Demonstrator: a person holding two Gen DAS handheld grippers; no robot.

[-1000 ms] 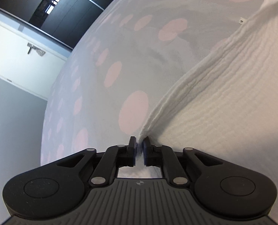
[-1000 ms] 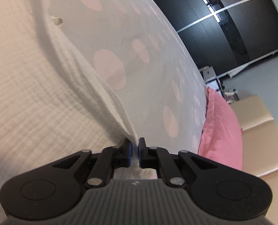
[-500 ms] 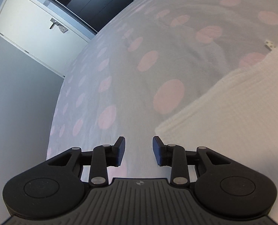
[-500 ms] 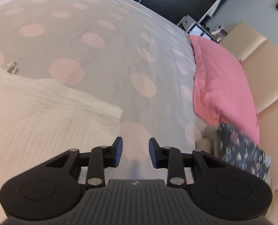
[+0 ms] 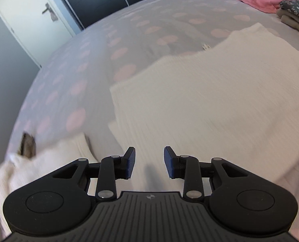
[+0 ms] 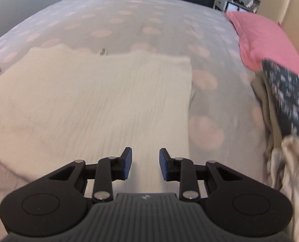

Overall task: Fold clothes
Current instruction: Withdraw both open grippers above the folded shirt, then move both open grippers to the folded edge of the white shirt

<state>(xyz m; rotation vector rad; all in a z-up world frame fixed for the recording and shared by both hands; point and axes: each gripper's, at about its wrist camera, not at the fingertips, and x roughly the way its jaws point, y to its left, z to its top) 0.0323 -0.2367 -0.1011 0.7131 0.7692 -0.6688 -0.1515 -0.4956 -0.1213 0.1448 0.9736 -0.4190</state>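
White garment (image 6: 93,100) below right gripper (image 6: 145,164) (closing)

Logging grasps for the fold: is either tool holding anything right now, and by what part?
Nothing is held. The left tool and right tool both stand open and empty above the white garment, which lies flat on the bed.

My two wrist cameras are looking steeply down from above the near edge of the bed (image 5: 93,64). Both are facing the far side, sharing the white garment (image 5: 199,104) and the pink pillow (image 6: 264,40).
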